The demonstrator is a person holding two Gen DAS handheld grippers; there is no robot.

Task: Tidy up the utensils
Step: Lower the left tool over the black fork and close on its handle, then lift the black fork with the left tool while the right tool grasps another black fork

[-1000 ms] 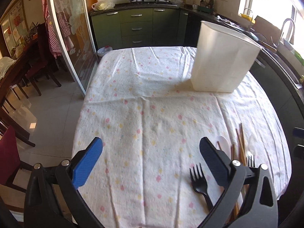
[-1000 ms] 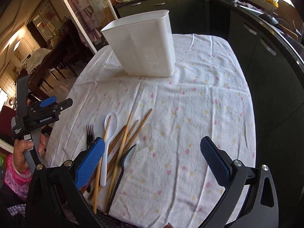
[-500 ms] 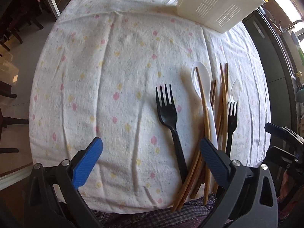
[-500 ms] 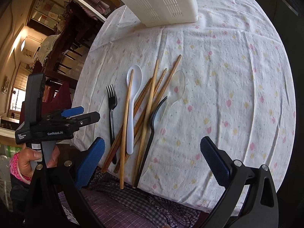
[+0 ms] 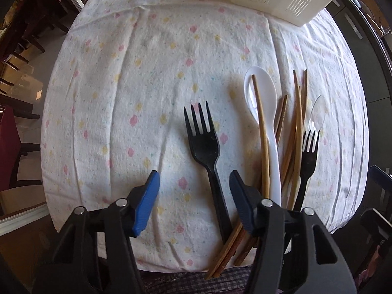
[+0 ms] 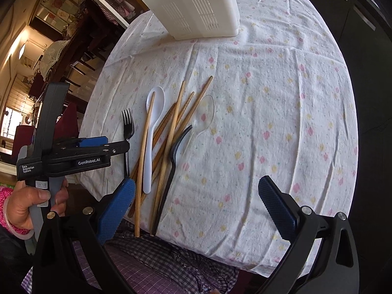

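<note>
**Left tongs narrowing over the black fork**

Nearest us, the left tongs (image 5: 193, 186) point down at the bench (image 5: 147, 78), their jaws having just been closing, half-spread now with the handle of the black fork (image 5: 205, 144) lying between them, nearer the right pad; we see no pad pressing on it. The right tongs (image 6: 196, 205) hang wide open over the bench's near edge, nothing between the jaws. To their left, a hand (image 6: 31, 205) grips the left tool's handle.

Just right of that fork lies the heap: wooden chopsticks (image 5: 262, 132) crossed over a white spoon (image 5: 267, 98), a second black fork (image 5: 309, 152), and a clear spoon (image 5: 318, 115) at the right edge. Handles overhang the near rim above checked purple cloth (image 6: 156, 257).

At the far end, well apart, stands the white slotted utensil holder (image 6: 196, 7), upright.
</note>
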